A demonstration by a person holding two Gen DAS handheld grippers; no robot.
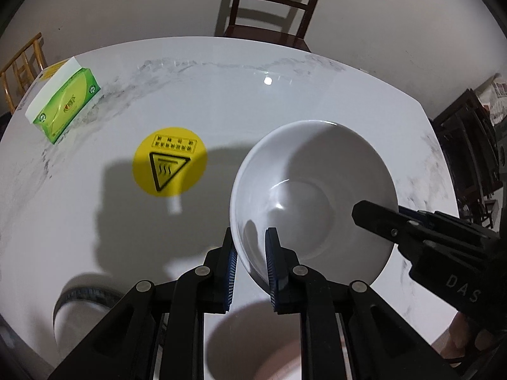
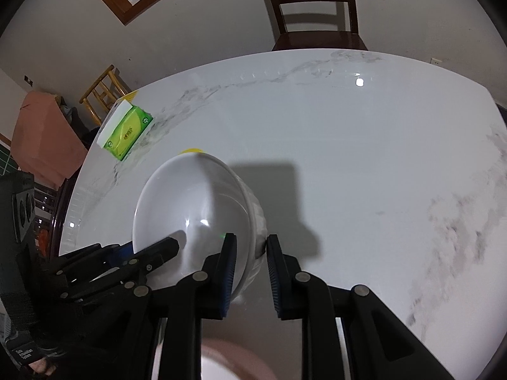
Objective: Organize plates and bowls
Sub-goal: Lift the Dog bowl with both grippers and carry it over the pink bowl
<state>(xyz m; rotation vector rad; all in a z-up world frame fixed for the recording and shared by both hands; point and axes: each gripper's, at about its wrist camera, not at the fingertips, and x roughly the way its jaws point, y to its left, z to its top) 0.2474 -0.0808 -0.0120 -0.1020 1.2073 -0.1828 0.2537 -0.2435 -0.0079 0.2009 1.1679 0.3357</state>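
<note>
A white marble table fills the room's middle. Behind its far edge stands a dark wooden chair against a beige wall. Left of the table is a light wooden chair. A lamp reflection shines on the table.

Both grippers clamp the white bowl above the marble table, right gripper on its near rim, left gripper alongside.
</note>
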